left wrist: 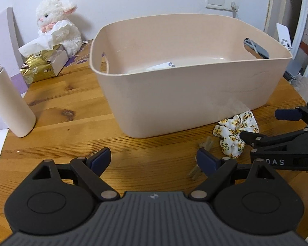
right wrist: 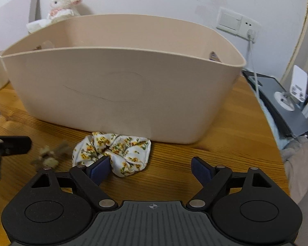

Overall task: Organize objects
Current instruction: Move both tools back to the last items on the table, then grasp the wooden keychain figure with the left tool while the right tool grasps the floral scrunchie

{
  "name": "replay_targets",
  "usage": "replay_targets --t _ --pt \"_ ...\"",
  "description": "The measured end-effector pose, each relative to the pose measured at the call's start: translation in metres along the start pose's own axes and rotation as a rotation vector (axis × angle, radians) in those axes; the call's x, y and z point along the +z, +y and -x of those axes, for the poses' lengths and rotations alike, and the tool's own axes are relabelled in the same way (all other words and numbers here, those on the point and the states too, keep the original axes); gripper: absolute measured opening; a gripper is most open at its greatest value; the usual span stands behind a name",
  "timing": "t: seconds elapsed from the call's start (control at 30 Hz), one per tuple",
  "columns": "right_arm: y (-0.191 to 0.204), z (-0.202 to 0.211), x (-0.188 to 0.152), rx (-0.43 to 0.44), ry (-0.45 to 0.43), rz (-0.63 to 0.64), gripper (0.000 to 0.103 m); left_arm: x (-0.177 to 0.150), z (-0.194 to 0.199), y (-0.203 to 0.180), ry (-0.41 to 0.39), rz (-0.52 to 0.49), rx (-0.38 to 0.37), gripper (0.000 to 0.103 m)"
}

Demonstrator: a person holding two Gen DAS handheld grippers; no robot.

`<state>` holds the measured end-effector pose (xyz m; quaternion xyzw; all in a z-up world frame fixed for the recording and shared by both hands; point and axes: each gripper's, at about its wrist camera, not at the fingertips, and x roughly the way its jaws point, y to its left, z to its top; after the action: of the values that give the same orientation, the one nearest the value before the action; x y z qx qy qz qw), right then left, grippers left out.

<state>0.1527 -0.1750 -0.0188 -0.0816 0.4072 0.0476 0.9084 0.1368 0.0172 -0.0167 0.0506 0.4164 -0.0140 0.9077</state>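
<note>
A beige plastic bin [left wrist: 184, 94] stands in the middle of the round wooden table [left wrist: 61, 112]. A white item with black print [left wrist: 160, 66] lies inside it. Against the bin's front wall lies a white scrunchie with yellow flowers [right wrist: 121, 149], [left wrist: 234, 135]. My right gripper [right wrist: 149, 168] is open just in front of the scrunchie, with its left pad [right wrist: 98, 169] touching the fabric's near edge. Left of the scrunchie sits a small tan object [right wrist: 49, 153], too blurred to identify. My left gripper [left wrist: 153, 160] hangs open over the table before the bin and holds nothing.
A white bottle [left wrist: 8, 100] stands at the left. At the back left are a gold tissue pack [left wrist: 41, 65] and a plush lamb [left wrist: 57, 22]. The table edge [right wrist: 267, 133] curves close on the right, with a grey device [right wrist: 281, 106] beyond it.
</note>
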Motion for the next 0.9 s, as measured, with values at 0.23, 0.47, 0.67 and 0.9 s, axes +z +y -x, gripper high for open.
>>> replay_targets --t 0.23,0.47,0.67,0.9 --pt "-0.007 0.010 -0.010 0.012 -0.009 0.005 0.087 -0.005 -0.005 -0.016 0.017 -0.025 -0.073 0.091" --pt "-0.009 0.008 -0.007 0.055 -0.037 -0.007 0.087 -0.006 -0.028 -0.020 0.051 -0.001 -0.105 0.090" --pt "-0.003 -0.007 -0.002 0.102 -0.023 -0.028 0.078 -0.006 -0.037 -0.018 0.029 -0.014 -0.110 0.067" --pt "0.011 -0.002 -0.004 0.150 -0.034 0.003 0.026 -0.005 -0.032 -0.016 0.023 -0.021 -0.149 0.017"
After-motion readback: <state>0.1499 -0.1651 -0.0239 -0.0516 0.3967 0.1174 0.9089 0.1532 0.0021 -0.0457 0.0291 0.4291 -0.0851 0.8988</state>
